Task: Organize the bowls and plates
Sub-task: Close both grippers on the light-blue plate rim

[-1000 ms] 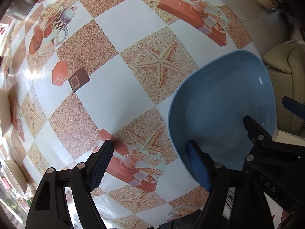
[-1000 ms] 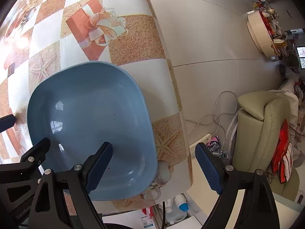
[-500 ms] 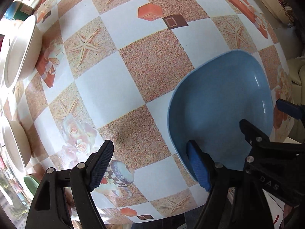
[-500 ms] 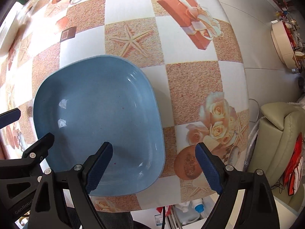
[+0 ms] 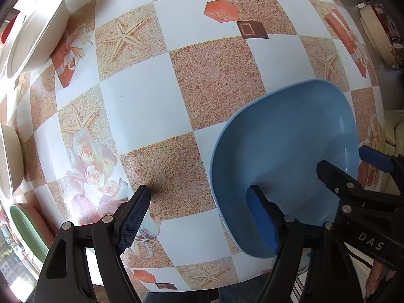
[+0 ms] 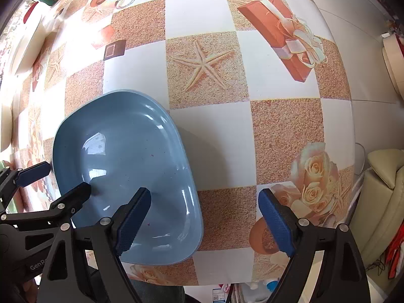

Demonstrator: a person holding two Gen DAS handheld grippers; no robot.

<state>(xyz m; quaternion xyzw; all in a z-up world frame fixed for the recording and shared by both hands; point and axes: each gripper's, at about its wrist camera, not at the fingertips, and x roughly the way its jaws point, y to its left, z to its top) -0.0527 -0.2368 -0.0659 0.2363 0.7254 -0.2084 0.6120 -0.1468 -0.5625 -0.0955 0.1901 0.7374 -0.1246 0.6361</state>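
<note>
Bowl (image 6: 126,176) sits upright, hollow facing up, straddled by both grippers' spread fingers (image 6: 133,223).

Both views look almost straight down from above the table (image 5: 141,106), each along its own gripper's two fingers, close over the checked cloth.

The left wrist view sits over the near edge; the left gripper (image 5: 199,217) frames the bottom, and the blue dish (image 5: 285,151) fills the lower right. It reaches the tabletop's left side, where the white bowls (image 5: 32,32) stand.

The right wrist view hangs further right; the right gripper (image 6: 202,217) straddles the dish's (image 6: 121,171) right rim, and the table's right edge, floor and sofa (image 6: 378,189) show.

They share the dish, the near edge, and each other's gripper.
</note>
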